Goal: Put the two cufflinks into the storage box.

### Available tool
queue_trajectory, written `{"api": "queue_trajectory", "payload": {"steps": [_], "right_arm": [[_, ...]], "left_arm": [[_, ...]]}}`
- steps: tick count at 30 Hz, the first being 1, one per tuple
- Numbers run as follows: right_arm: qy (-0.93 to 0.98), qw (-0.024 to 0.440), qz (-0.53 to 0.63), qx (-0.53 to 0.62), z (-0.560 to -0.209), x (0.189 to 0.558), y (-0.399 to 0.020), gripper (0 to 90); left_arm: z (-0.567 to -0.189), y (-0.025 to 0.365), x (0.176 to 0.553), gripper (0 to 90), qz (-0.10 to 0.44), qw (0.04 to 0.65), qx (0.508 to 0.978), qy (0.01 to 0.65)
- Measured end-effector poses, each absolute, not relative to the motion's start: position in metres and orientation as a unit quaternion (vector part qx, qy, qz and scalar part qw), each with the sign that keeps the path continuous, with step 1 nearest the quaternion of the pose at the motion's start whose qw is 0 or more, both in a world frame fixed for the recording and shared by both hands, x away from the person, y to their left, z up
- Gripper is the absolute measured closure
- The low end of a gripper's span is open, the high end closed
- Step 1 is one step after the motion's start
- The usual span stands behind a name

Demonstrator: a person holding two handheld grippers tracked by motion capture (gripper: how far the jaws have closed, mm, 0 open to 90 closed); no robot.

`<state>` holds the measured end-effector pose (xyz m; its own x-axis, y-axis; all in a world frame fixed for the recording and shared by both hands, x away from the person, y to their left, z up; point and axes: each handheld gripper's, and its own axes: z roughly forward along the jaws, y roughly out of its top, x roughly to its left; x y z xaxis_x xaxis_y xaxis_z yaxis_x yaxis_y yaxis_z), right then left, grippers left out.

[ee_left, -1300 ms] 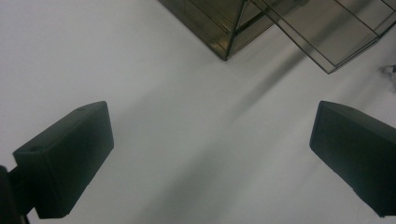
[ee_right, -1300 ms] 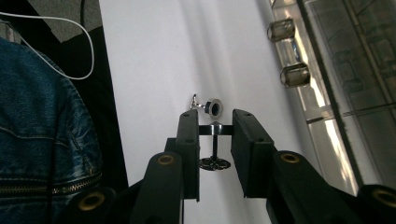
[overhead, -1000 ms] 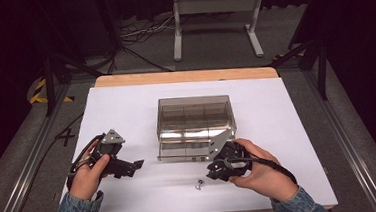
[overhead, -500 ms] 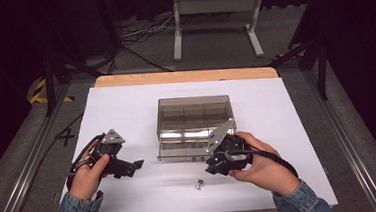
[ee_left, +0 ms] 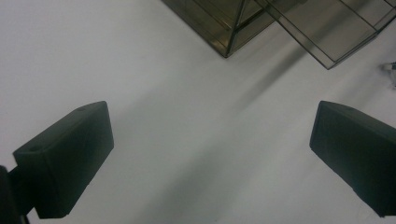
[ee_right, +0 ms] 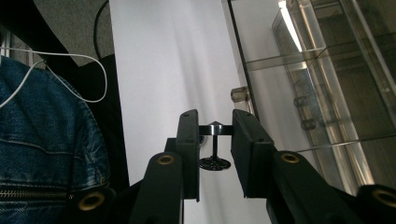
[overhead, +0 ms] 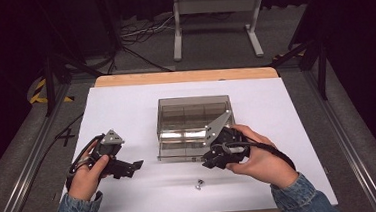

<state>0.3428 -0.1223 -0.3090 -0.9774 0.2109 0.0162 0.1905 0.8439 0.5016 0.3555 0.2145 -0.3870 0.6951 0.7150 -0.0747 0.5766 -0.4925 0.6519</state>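
A smoky clear plastic box (overhead: pixel 194 116) with compartments stands mid-table, its drawer (overhead: pixel 179 147) pulled out toward me. Just in front of the drawer's right end, my right gripper (overhead: pixel 207 164) is shut on a small black part (ee_right: pixel 215 140) with a thin stem and a round disc, held off the white table; in the right gripper view that gripper (ee_right: pixel 215 122) sits beside the box wall (ee_right: pixel 327 93) and a small knob (ee_right: pixel 239 94). At the front left, my left gripper (overhead: pixel 139 165) rests low and well apart from the box. Its jaws stand wide open with nothing between them (ee_left: pixel 210 116).
A small shiny metal piece (overhead: pixel 199 184) lies loose on the white tabletop (overhead: pixel 126 110) near the front edge, between the hands, and shows as a metal piece (ee_left: pixel 390 67) at the left gripper view's right edge. A cable (overhead: pixel 274 152) trails over the right hand. Dark floor surrounds the table.
My right gripper has lifted slightly with the black part still in its jaws, edging toward the drawer. The left gripper has stayed where it was.
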Motion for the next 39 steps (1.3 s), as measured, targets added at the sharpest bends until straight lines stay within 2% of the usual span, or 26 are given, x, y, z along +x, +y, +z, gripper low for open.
{"api": "queue_trajectory", "payload": {"steps": [39], "right_arm": [[0.962,0.041,0.247,0.112,-0.292,0.389,-0.096,73.4]], "left_arm": [[-0.386,0.216,0.354,0.4,0.102,0.339,0.856,0.377]]}}
